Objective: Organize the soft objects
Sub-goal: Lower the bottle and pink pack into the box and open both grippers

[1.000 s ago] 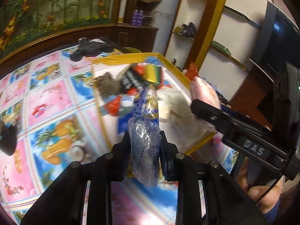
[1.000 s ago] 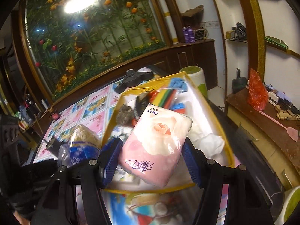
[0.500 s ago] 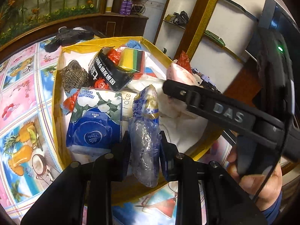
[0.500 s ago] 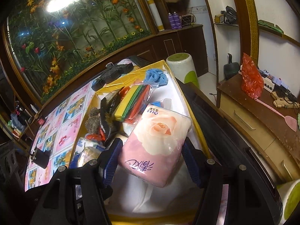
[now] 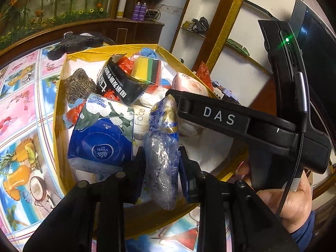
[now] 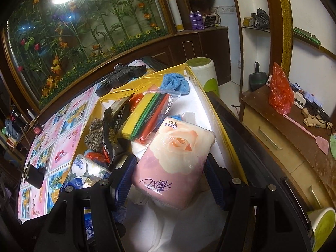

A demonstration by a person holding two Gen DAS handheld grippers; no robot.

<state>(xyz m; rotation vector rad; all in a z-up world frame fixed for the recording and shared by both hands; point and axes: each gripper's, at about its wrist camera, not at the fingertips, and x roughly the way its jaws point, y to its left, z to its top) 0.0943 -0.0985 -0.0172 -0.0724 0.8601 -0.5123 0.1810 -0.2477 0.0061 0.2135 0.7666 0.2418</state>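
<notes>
Two grippers hang over the yellow-rimmed box (image 5: 58,96): left gripper (image 5: 162,161), jaws just easing, pinches a crinkled plastic packet (image 5: 162,147); right gripper (image 6: 171,174) clamps the pink tissue pack (image 6: 174,159). Releasing both inside seems next.

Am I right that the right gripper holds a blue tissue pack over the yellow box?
Not quite: the tissue pack in the right gripper is pink with a rose print, as the right wrist view shows. The blue pack already lies in the yellow box.
</notes>
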